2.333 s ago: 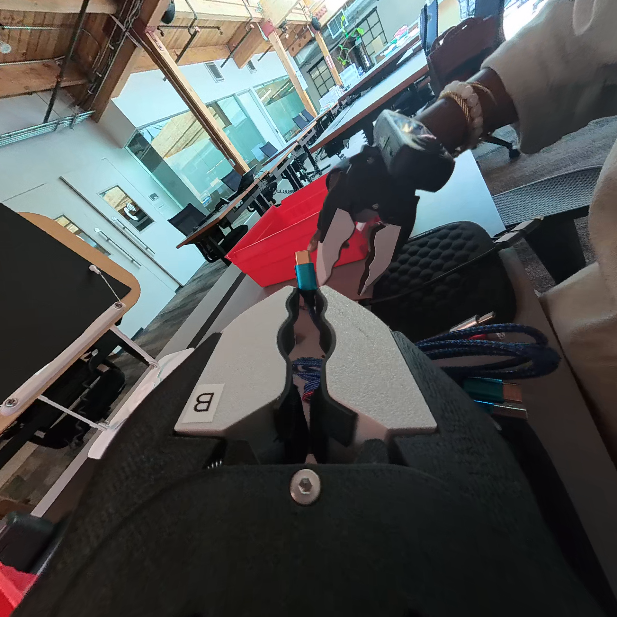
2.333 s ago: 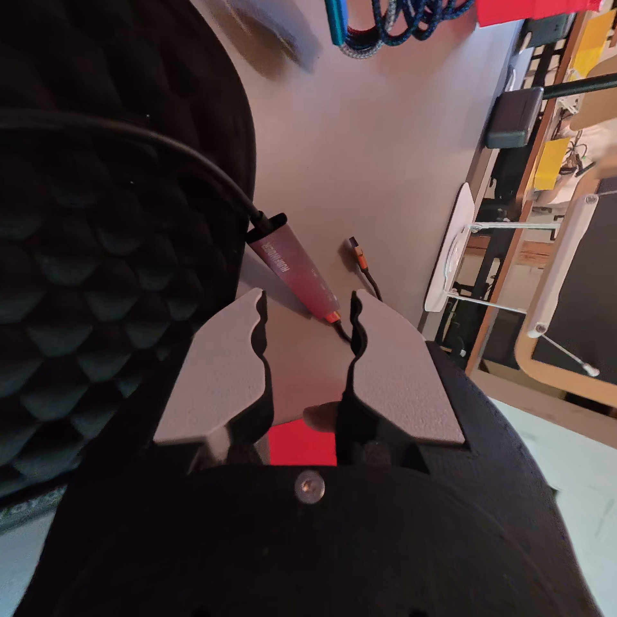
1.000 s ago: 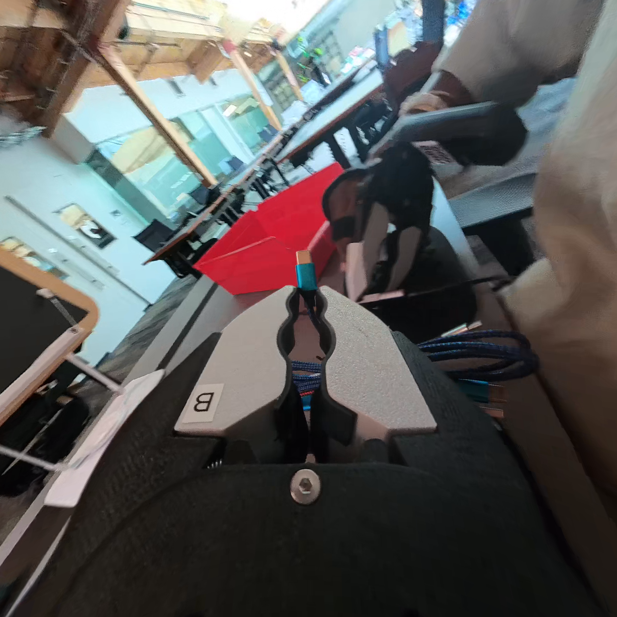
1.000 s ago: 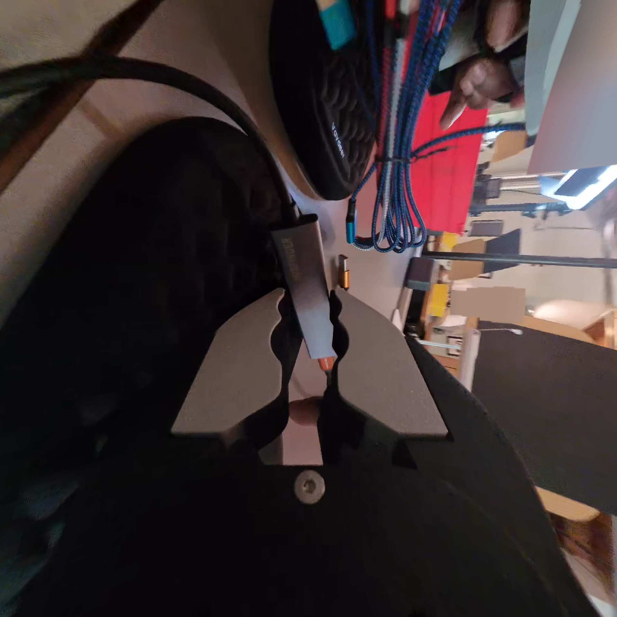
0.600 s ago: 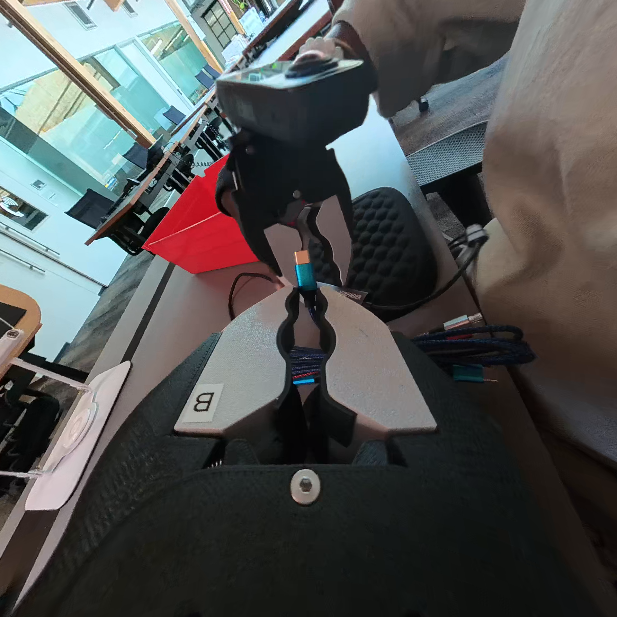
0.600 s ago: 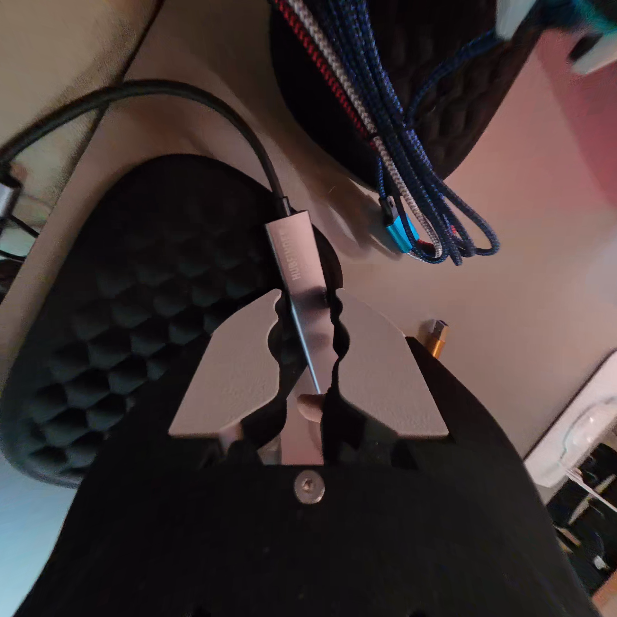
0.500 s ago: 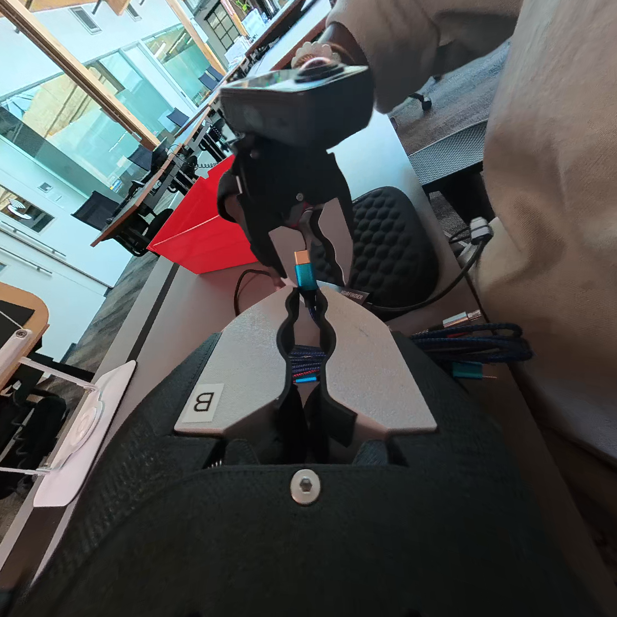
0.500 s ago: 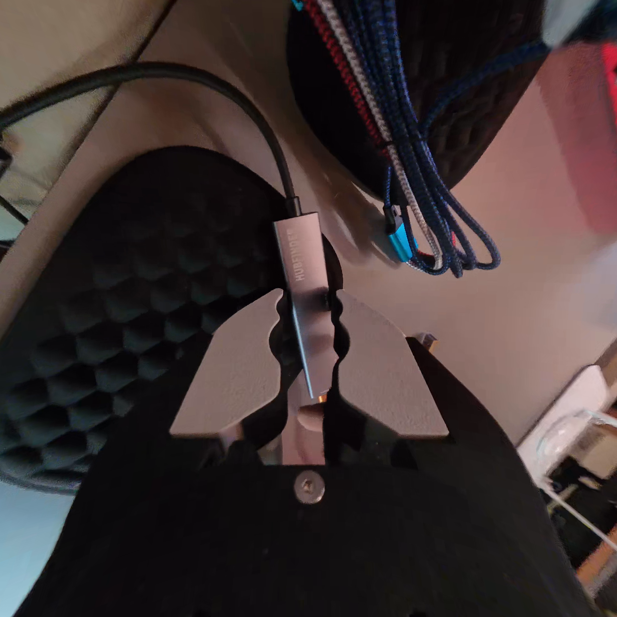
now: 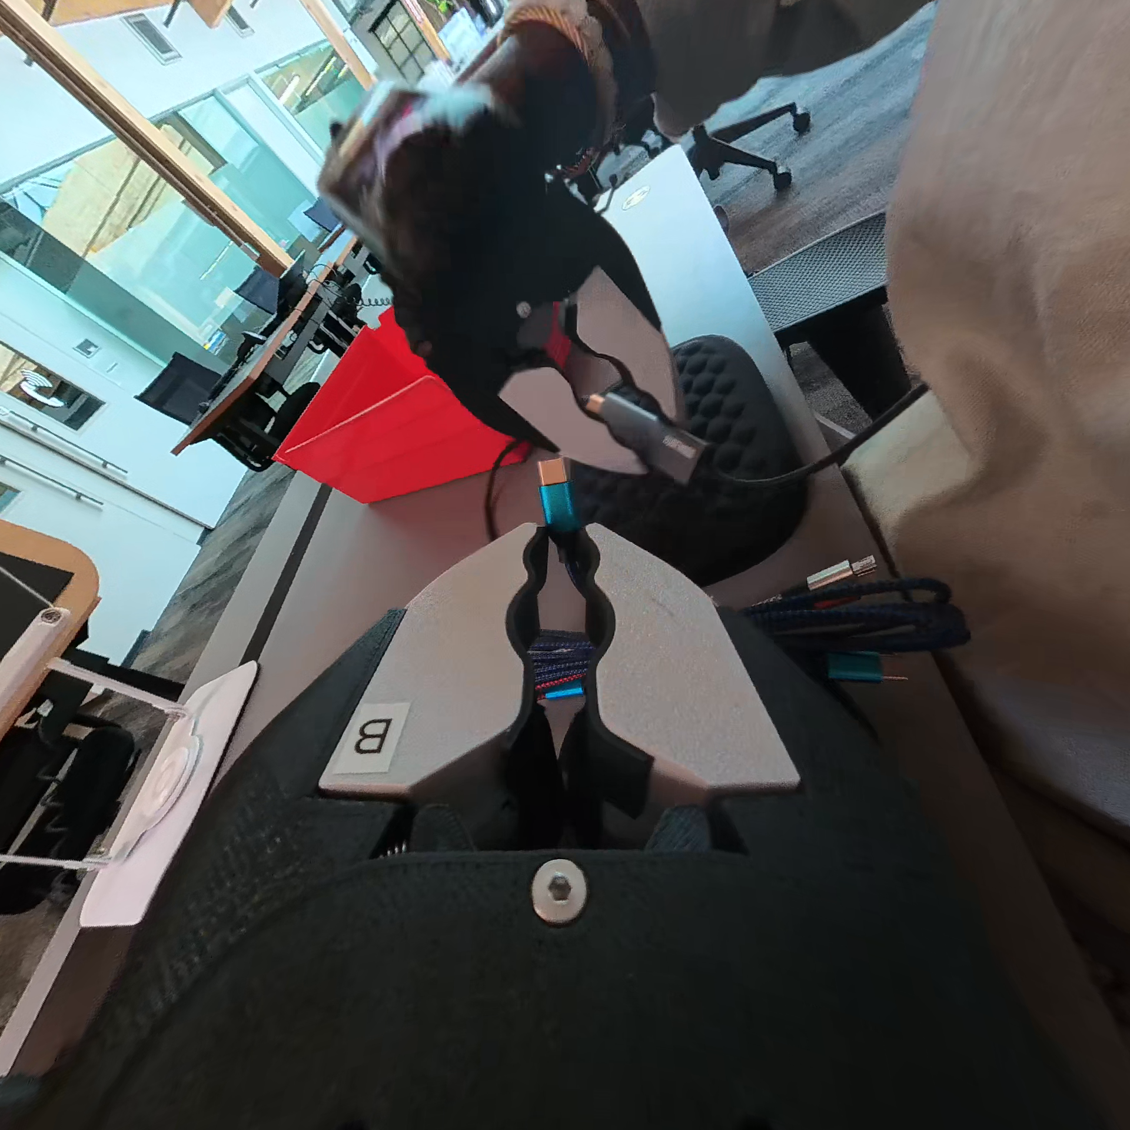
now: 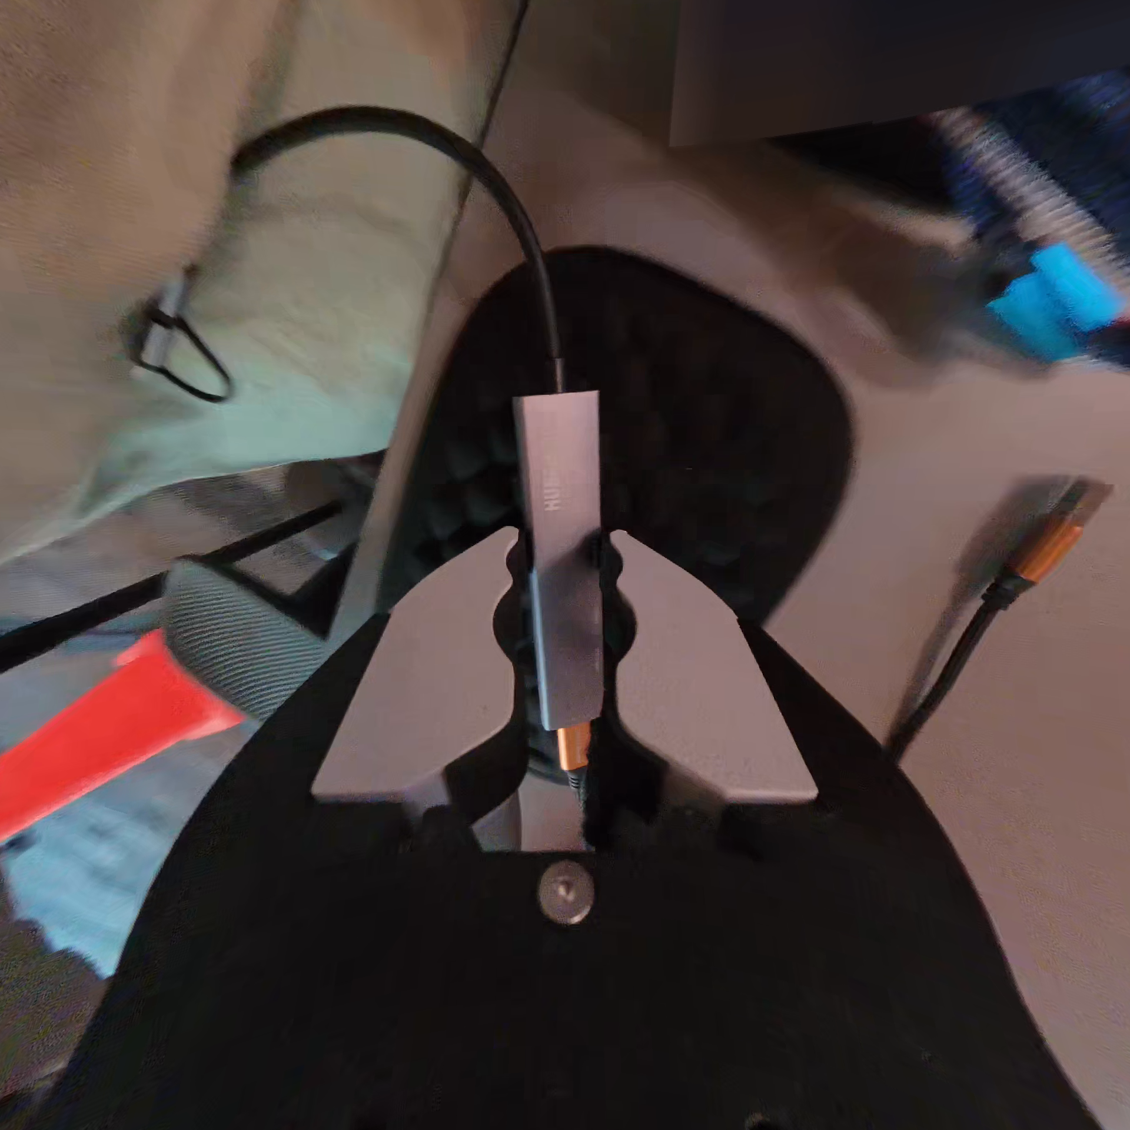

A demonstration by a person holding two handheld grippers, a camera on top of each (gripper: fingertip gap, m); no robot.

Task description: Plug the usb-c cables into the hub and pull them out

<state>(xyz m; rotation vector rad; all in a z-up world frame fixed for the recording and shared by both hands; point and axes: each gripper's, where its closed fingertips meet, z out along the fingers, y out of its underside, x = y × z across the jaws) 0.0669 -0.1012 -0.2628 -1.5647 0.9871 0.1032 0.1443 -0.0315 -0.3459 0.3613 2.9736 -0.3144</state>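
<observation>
Right wrist view shows our right gripper (image 10: 564,538) pinching the grey hub (image 10: 561,550), an orange plug (image 10: 575,747) apparently seated in its near end. Our left gripper (image 9: 561,532) clamps the blue usb-c cable (image 9: 555,498), its tip just short of the hub.

- The right gripper (image 10: 562,538), whose grey fingers stood spread around the slim grey metal hub (image 10: 564,550) on the table, has since closed on it and lifted it over the round black honeycomb pad (image 10: 703,465).
- In the left wrist view, the hub (image 9: 642,428) now hangs tilted just beyond the teal-shelled usb-c plug (image 9: 555,498).
</observation>
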